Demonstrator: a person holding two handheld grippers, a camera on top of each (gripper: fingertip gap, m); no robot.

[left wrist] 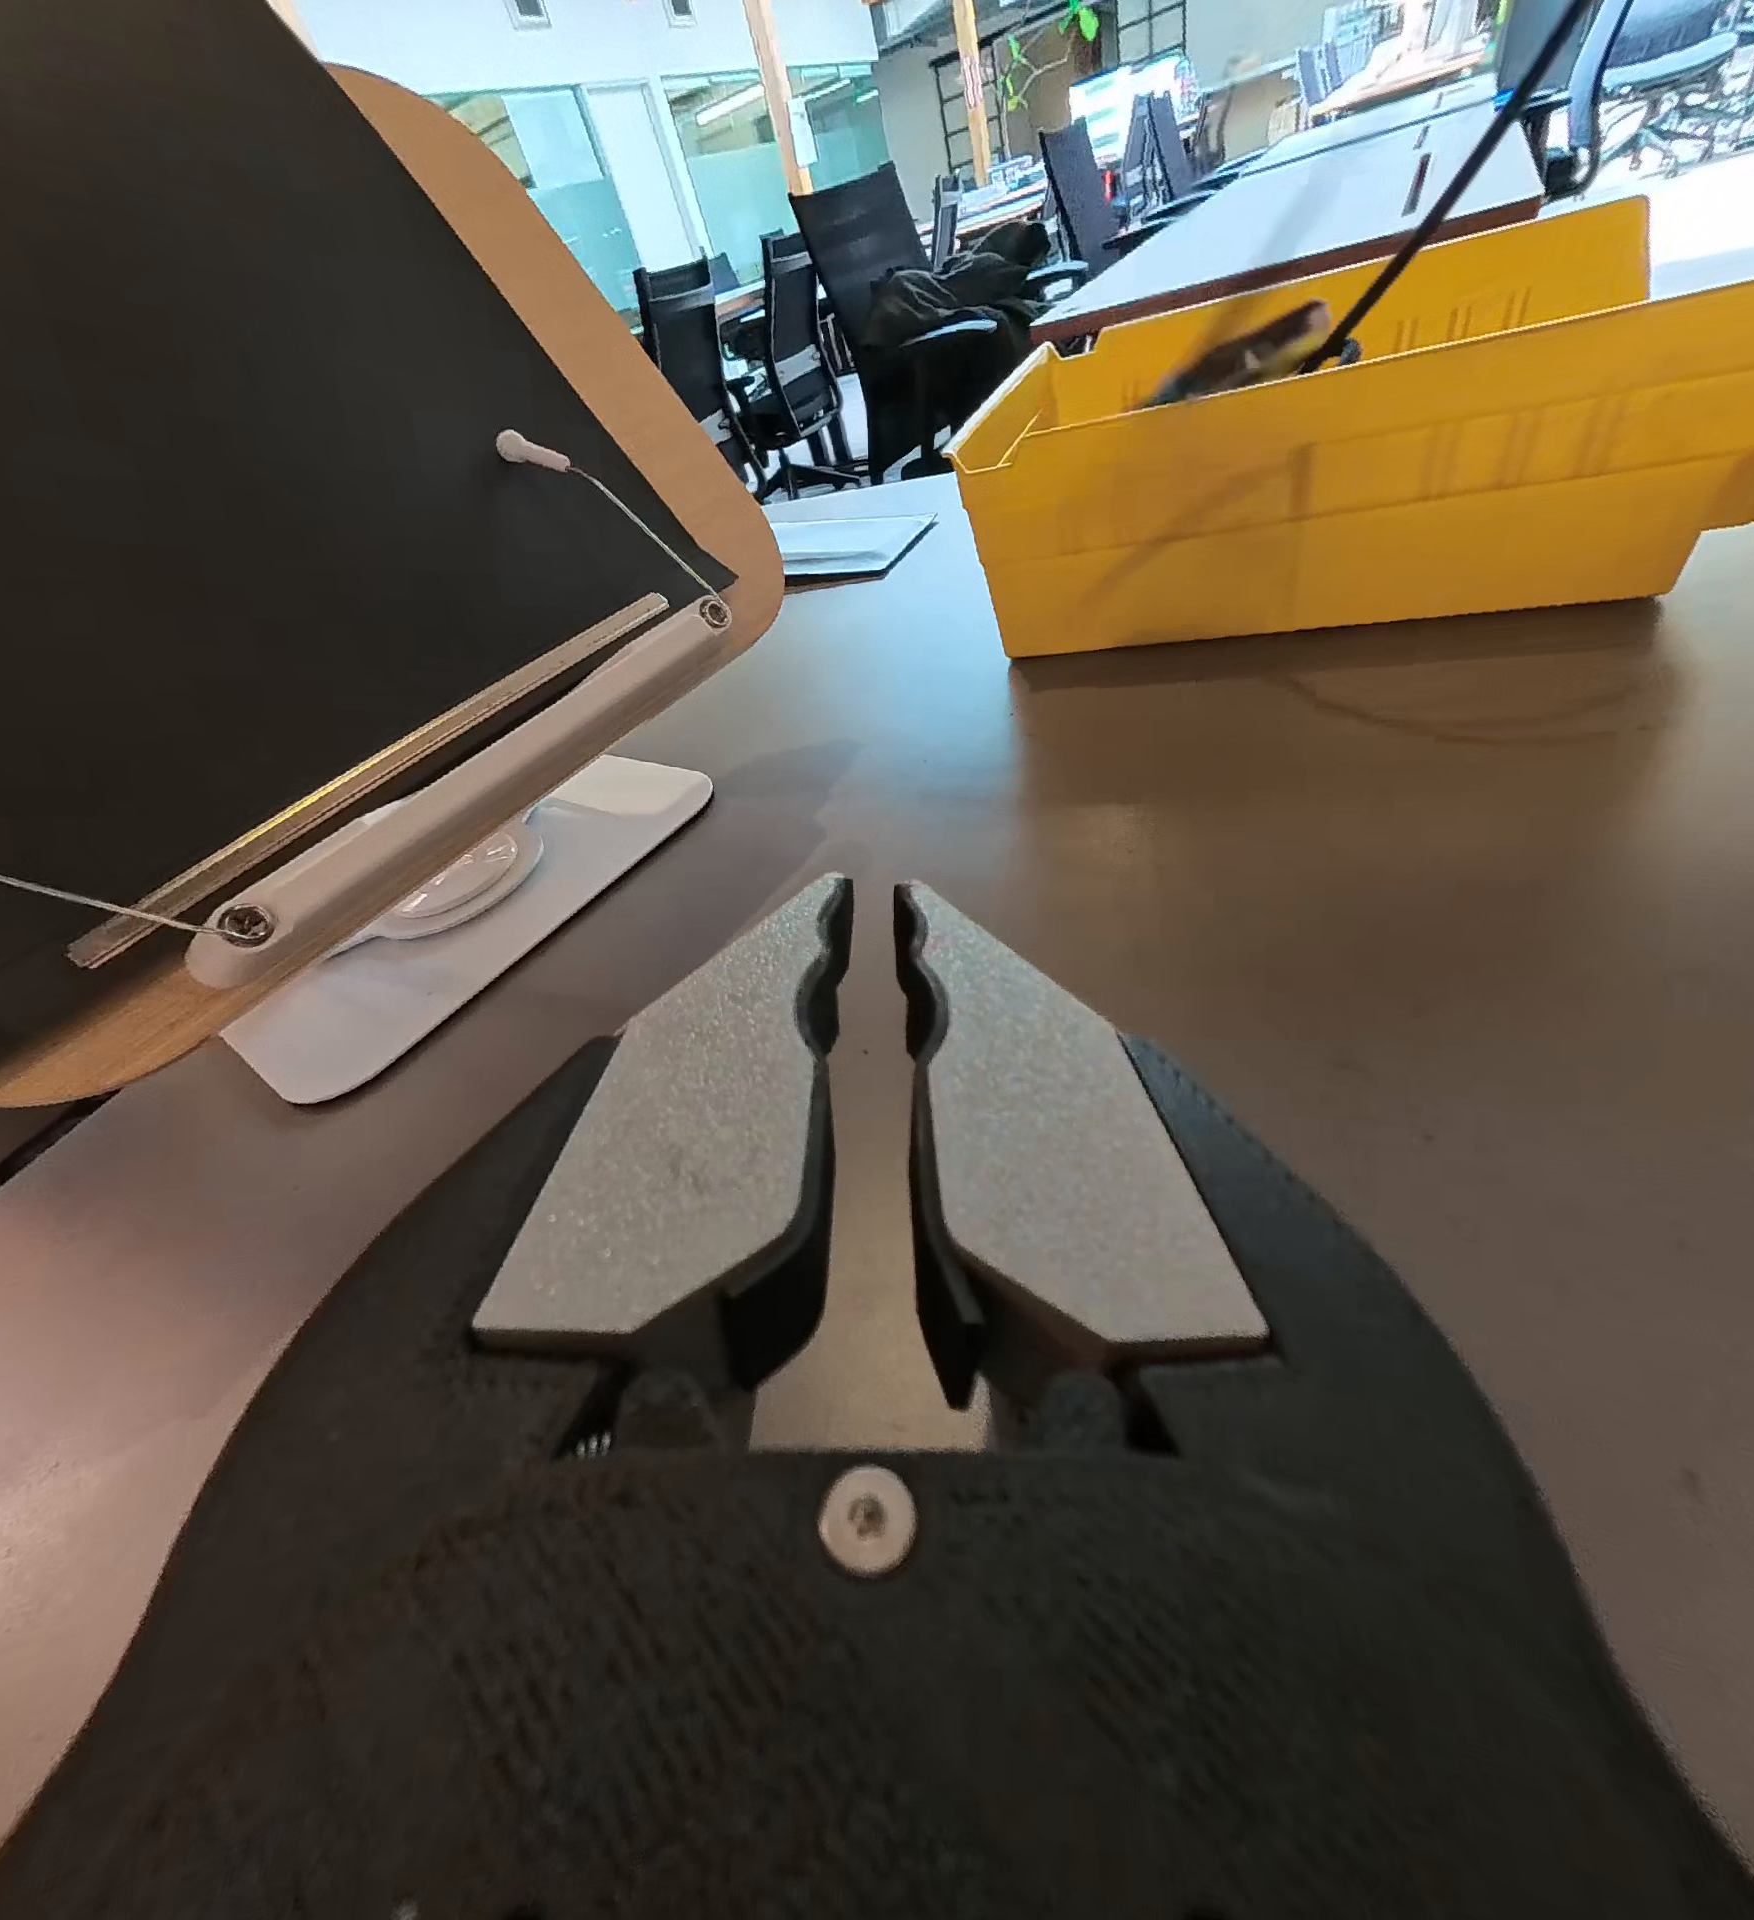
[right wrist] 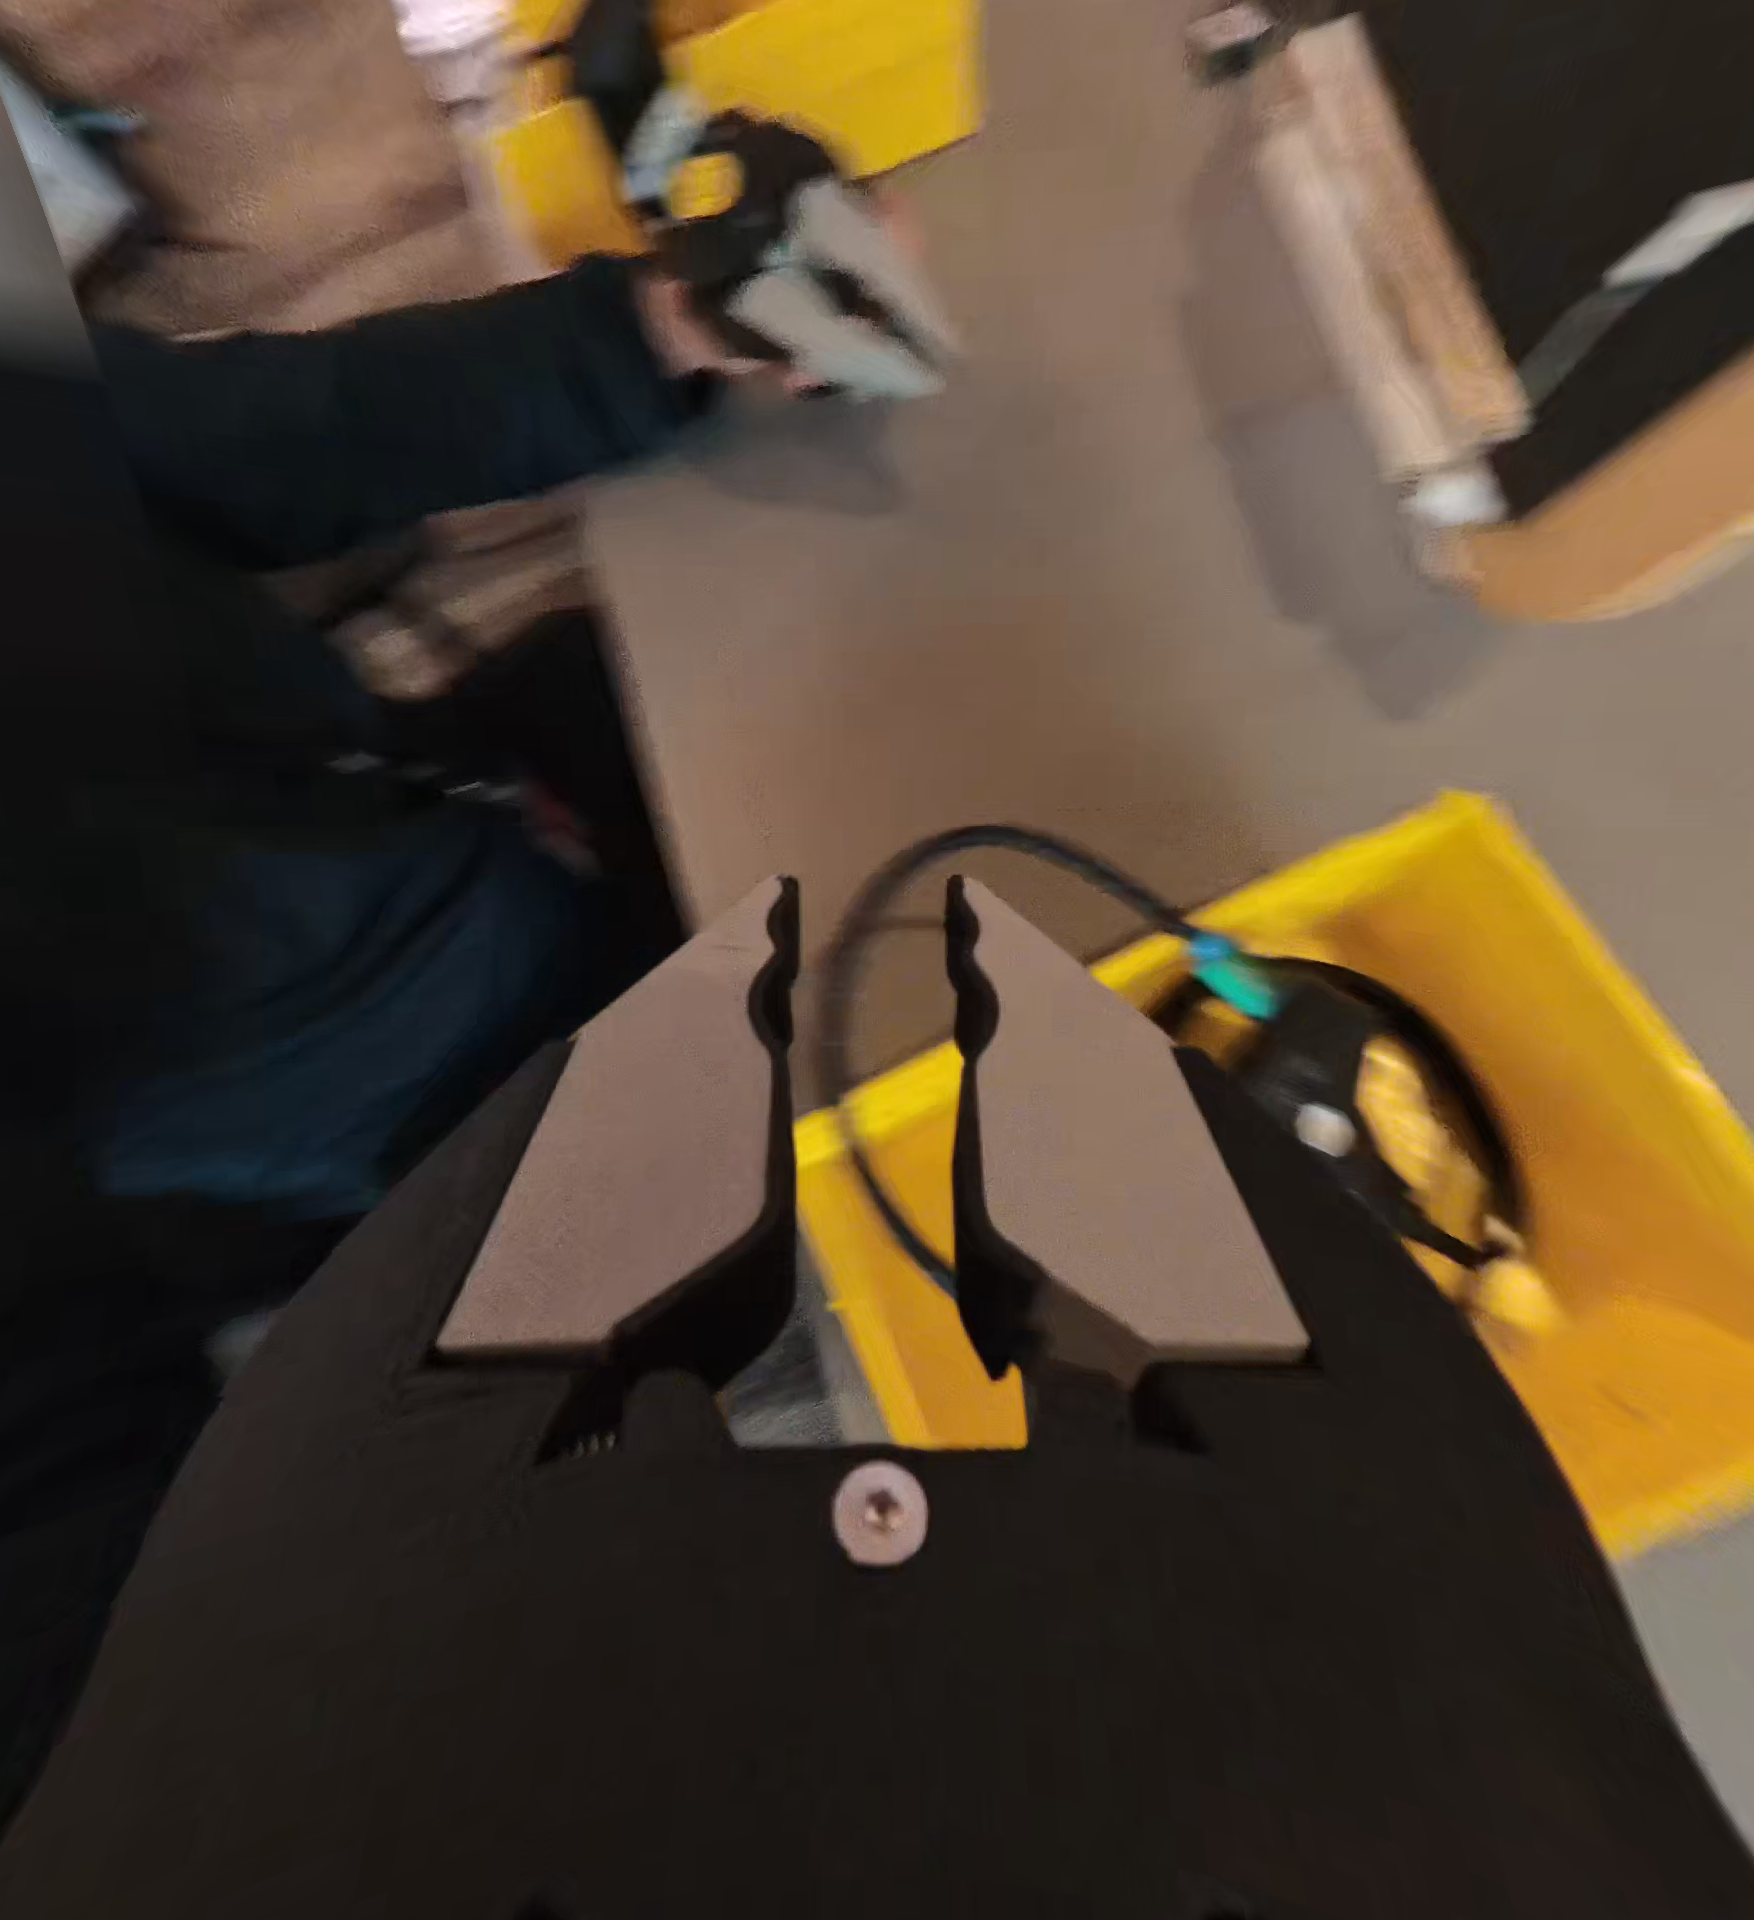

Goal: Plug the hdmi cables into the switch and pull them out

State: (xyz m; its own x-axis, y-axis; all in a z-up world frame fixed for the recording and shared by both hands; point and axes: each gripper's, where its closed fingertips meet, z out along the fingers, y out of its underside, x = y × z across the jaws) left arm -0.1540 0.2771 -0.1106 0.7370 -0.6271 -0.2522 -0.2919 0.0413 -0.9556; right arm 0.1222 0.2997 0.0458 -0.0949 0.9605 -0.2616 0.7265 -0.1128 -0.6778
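A black cable [right wrist: 857, 997] is seen in the right wrist view, arching out of a yellow bin [right wrist: 1538, 1049] and looping behind the fingertips; its plug end and the rest of the bin's contents are smeared by motion blur, so only a dark coil, a green-blue tie and some gold-coloured parts can be made out. No switch can be identified in either view. The right gripper [right wrist: 871, 899] is held above the near corner of that bin with its jaws parted by a moderate gap; nothing is gripped and nothing is touched. Farther off in the same view the left gripper, a dark sleeve and a second yellow shape are shown, all heavily blurred.

In the left wrist view the left gripper [left wrist: 873, 902] is held low over a grey-brown table [left wrist: 1320, 987], its jaws almost closed with only a narrow slit between them and nothing held. Ahead and to the right a yellow bin [left wrist: 1372, 520] is stood on the table, with a blurred dark object and a thin black cable [left wrist: 1424, 208] above it. At left a black-faced wooden stand [left wrist: 229, 499] on a white base is cut off by the frame. No legible writing is seen.
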